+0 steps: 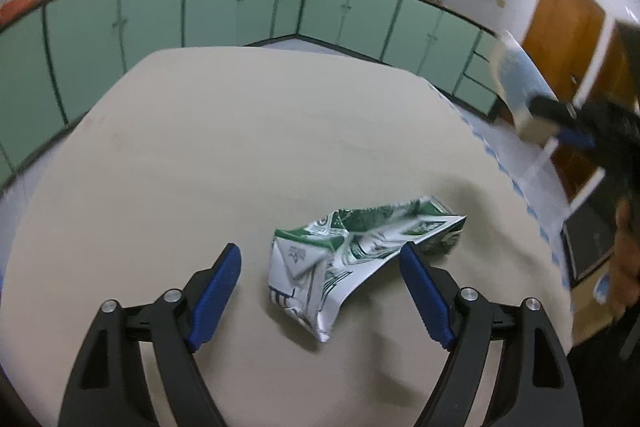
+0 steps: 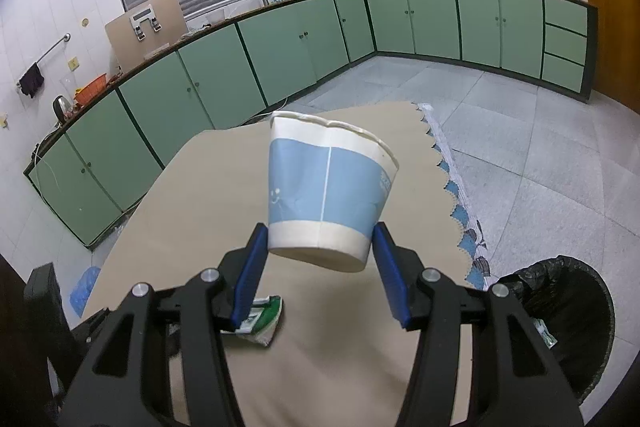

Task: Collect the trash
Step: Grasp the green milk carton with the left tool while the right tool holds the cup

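A: Widest first. The tan table [image 1: 248, 131] fills your left view; a black-lined bin [image 2: 568, 323] sits off its edge on the floor, at 4 o'clock in your right view.

B: And the trash?

A: Two pieces. The paper cup [image 2: 328, 195], white with a blue band, is in your right gripper [image 2: 320, 263], clenched low on the wall near the base, rim tipped away toward 12 o'clock, clear of the table. The crushed green-and-white carton [image 1: 352, 259] lies flat on the table, dead centre ahead of your left gripper [image 1: 320, 287].

B: Left claw state?

A: Released. The jaws stand wide, one blue pad each side of the carton; the pad at 3 o'clock overlaps its edge in view, but I cannot tell that it touches.

B: How will they handle?

A: Both light, I judge. The cup is thin and hollow and will cave under a hard squeeze; its rim already looks wavy, so keep the pinch where the base stiffens it. The carton is creased, springy and glossy, likely slick. Take it across the thicker folded end at 7 o'clock, not the thin flap at 2 o'clock.
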`<state>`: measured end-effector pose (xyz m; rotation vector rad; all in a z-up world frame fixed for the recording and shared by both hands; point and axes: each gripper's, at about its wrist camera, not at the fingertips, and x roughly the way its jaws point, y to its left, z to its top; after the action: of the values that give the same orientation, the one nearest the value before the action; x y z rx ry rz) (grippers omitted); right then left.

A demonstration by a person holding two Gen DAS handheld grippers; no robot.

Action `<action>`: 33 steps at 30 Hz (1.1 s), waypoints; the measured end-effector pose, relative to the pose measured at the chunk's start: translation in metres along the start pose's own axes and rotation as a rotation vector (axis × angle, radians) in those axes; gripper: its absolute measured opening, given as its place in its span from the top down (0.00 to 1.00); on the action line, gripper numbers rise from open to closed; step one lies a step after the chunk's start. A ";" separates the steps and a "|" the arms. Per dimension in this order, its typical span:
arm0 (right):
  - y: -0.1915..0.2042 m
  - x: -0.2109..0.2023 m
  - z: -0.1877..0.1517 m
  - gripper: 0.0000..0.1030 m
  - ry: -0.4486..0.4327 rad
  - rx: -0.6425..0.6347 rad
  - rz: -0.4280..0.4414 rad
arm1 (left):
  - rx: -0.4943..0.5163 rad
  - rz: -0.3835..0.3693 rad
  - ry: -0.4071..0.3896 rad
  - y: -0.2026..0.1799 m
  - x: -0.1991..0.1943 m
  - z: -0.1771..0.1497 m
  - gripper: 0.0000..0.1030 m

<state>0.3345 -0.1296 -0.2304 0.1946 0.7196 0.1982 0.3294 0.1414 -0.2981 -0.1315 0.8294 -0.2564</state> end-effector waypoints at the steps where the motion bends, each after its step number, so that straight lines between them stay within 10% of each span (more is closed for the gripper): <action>1: 0.000 0.000 0.000 0.50 -0.002 0.001 -0.001 | -0.013 -0.002 0.004 0.002 0.002 0.001 0.22; 21: 0.000 0.000 -0.002 0.50 0.002 -0.003 -0.002 | -0.132 0.036 -0.080 0.024 -0.012 0.010 0.22; 33: -0.005 -0.005 -0.003 0.50 0.000 0.016 -0.007 | -0.037 0.030 -0.003 -0.002 0.005 -0.004 0.23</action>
<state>0.3293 -0.1356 -0.2306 0.2071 0.7215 0.1863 0.3293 0.1381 -0.3042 -0.1539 0.8325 -0.2123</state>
